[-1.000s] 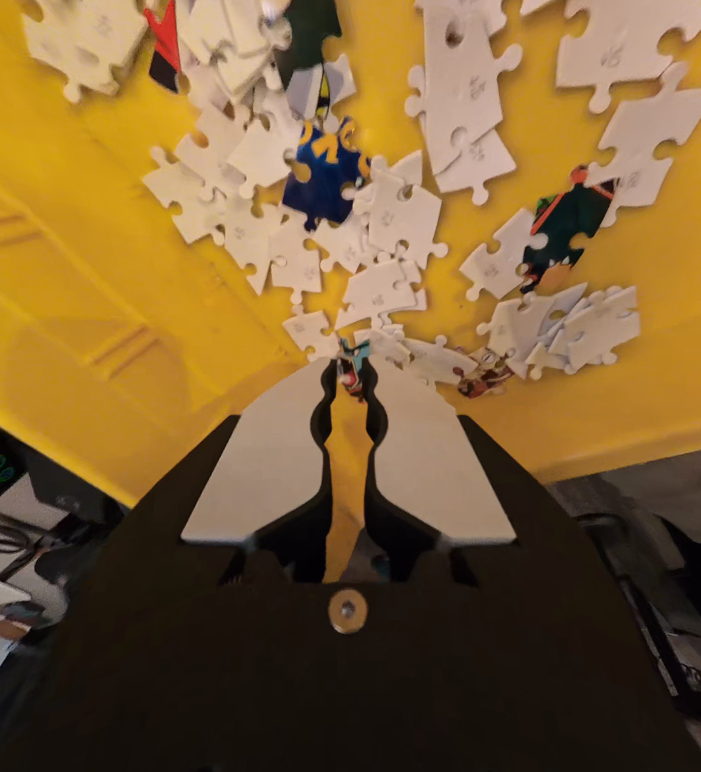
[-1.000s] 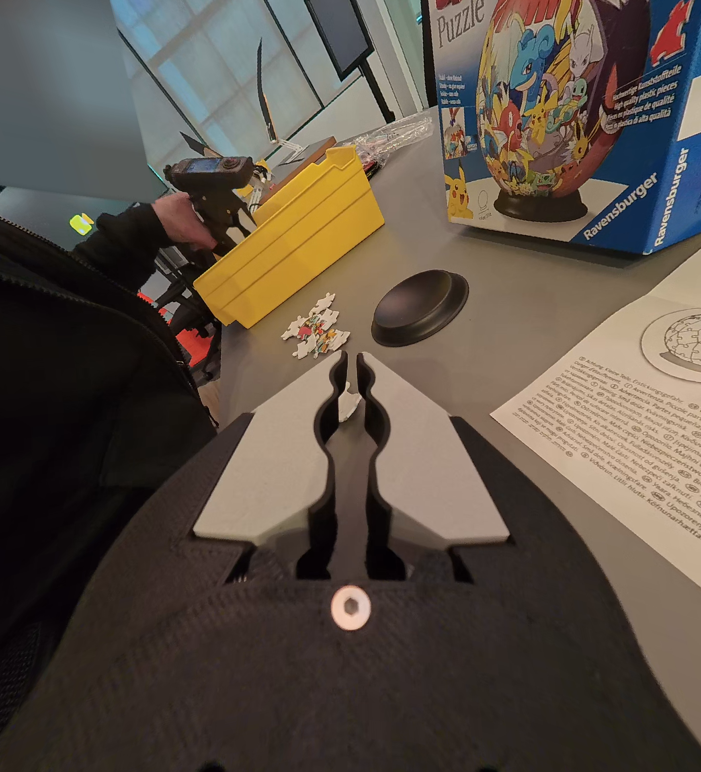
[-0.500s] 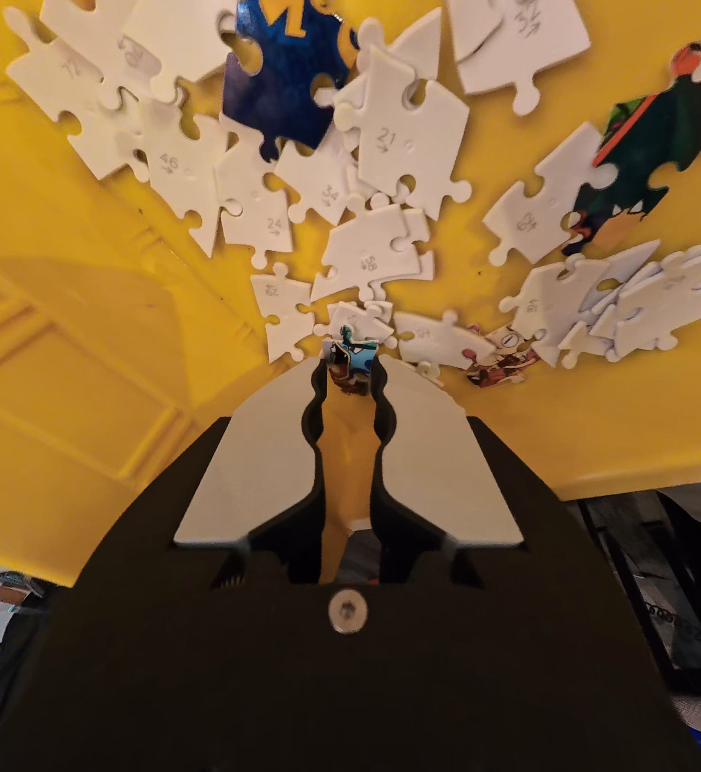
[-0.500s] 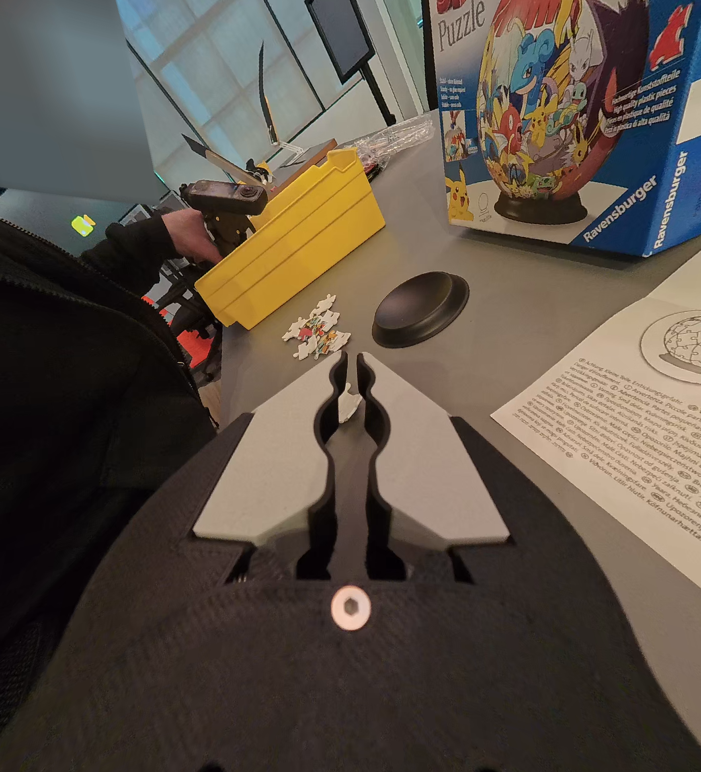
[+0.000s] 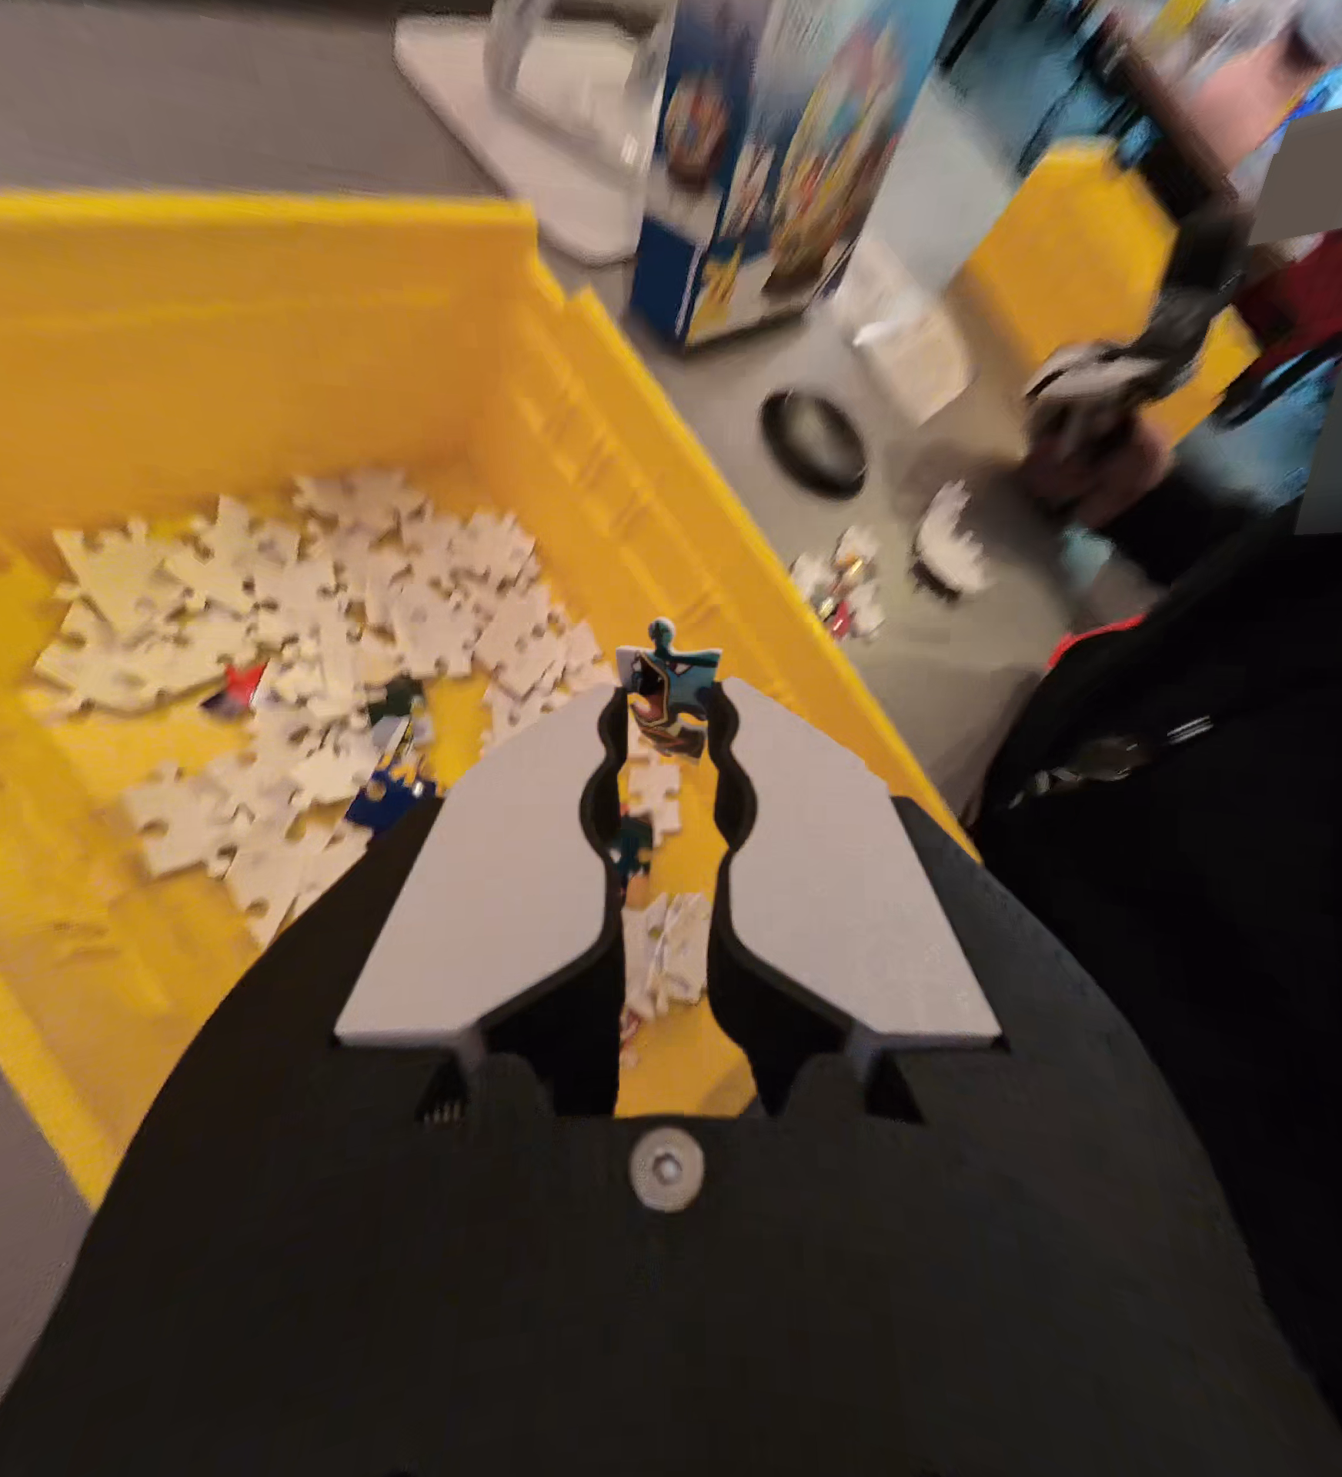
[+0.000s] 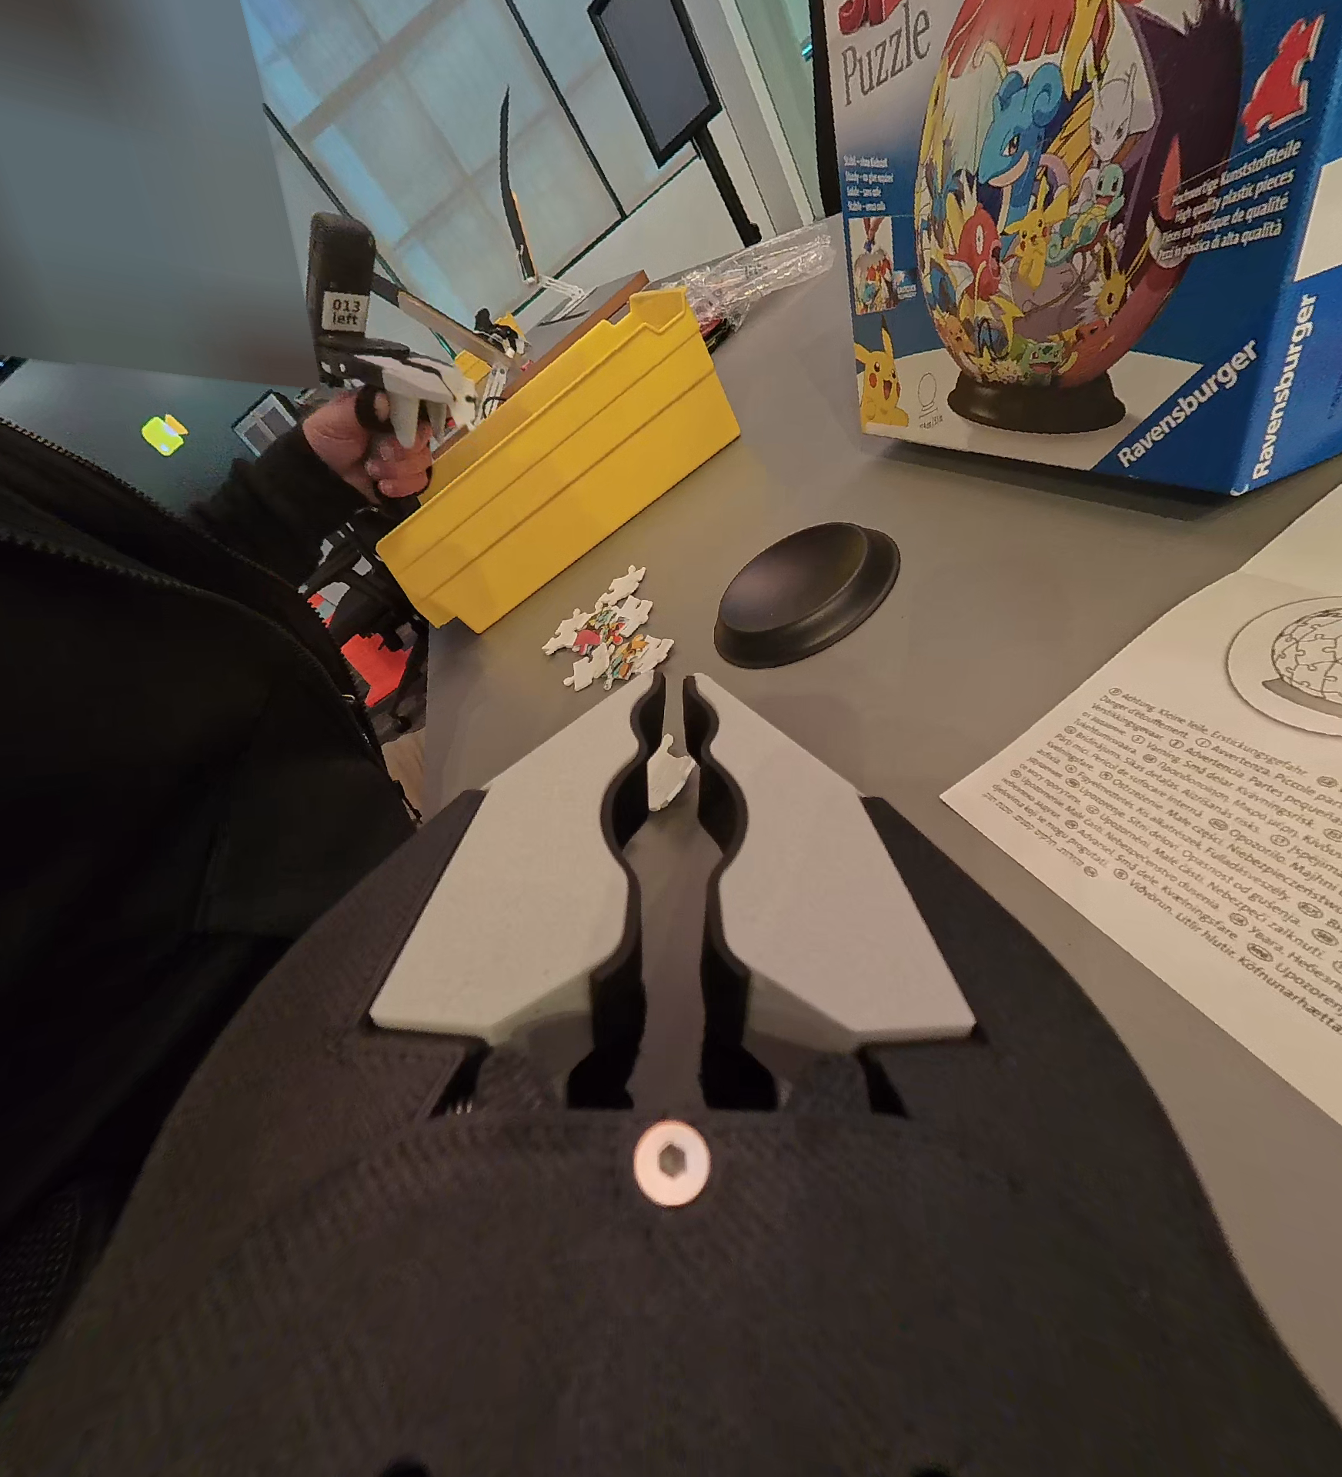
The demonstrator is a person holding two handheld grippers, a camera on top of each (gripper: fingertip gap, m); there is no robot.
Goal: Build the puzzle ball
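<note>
Loose pieces (image 5: 316, 591) lie in the bin (image 6: 572, 463); right of it, joined pieces (image 6: 612, 631), then the stand (image 6: 808, 595).

A grey table (image 6: 932, 511) fills the foreground. Beyond its far edge stands a dark screen on a black stand (image 6: 656, 76), with large gridded windows (image 6: 412, 152) behind it letting in pale daylight.
</note>
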